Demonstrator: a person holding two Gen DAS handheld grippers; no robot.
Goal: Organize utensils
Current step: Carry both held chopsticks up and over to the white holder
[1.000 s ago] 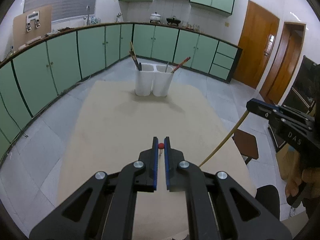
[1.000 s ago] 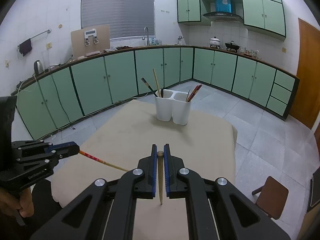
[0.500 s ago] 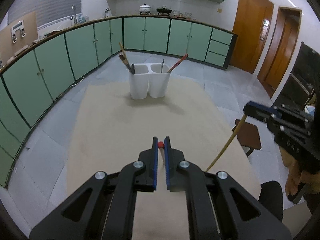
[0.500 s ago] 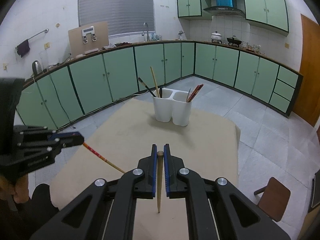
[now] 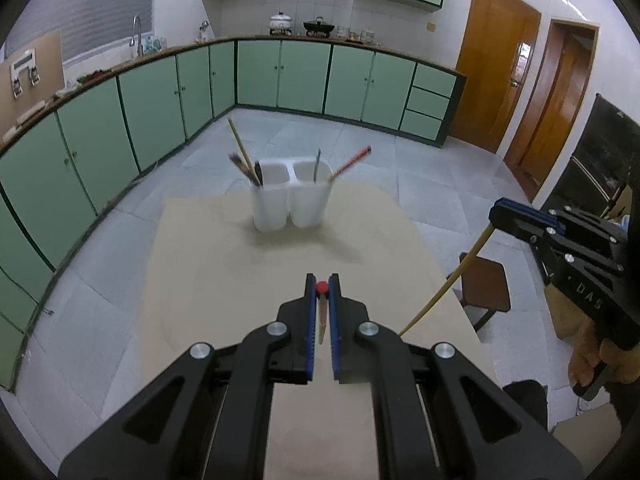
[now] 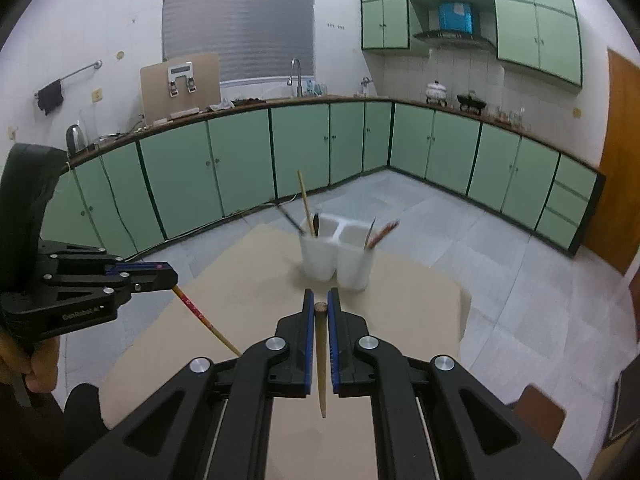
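Chopsticks in both hands right now. Our left gripper (image 5: pixel 321 289) is pinched on a red-tipped chopstick (image 6: pixel 200 314), held over the near part of the beige table (image 5: pixel 208 264). Further back sits the white two-cup holder (image 5: pixel 290 202), sticks in both cups. Our right gripper (image 6: pixel 321 308) is clamped on a plain wooden chopstick (image 6: pixel 321 360), tip pointing down.

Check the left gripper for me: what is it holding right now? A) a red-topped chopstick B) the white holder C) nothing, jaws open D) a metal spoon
A: the left gripper is shut on a red-topped chopstick, whose patterned shaft slants down from it in the right wrist view.
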